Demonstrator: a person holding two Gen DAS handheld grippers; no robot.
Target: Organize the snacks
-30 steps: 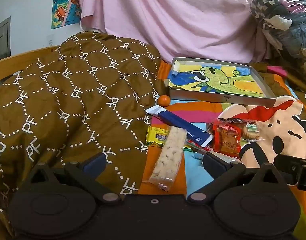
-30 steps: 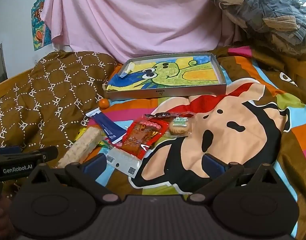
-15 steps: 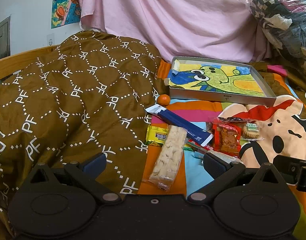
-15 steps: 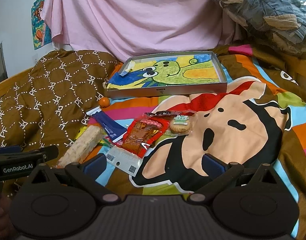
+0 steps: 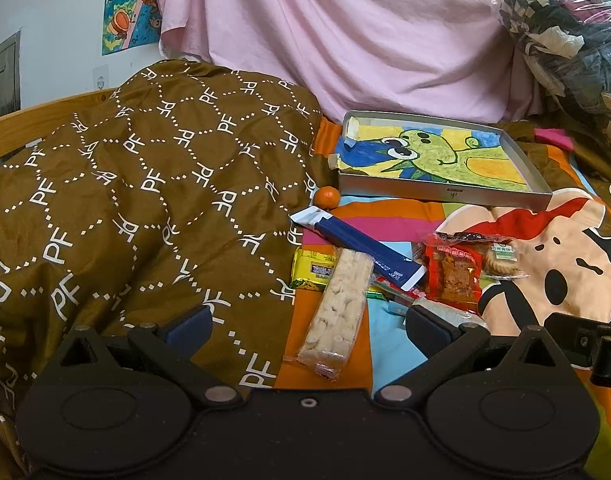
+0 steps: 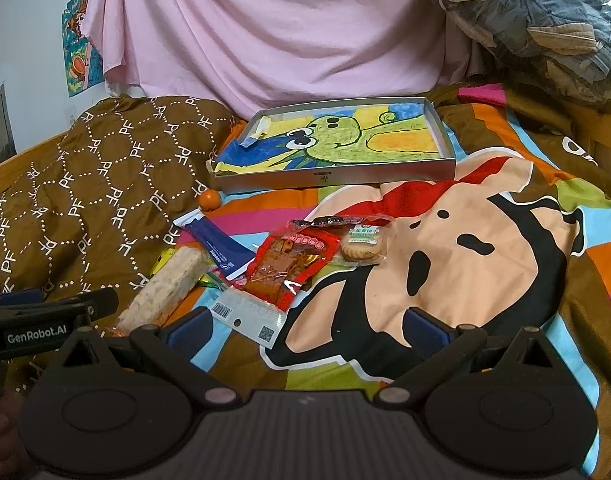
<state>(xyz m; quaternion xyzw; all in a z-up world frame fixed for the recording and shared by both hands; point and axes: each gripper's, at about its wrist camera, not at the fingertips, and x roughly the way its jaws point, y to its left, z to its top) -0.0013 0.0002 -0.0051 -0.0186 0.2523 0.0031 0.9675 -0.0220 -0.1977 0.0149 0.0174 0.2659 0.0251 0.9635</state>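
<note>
My left gripper and right gripper gape empty; the snack pile lies unsorted, the tray at twelve o'clock bare.

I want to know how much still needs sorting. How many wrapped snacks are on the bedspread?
6 visible: nougat bar, blue stick pack behind it, yellow packet underneath, red jerky pack, round biscuit beside it, dark-topped packet behind. Red wrapper bits underneath may hide another.
</note>
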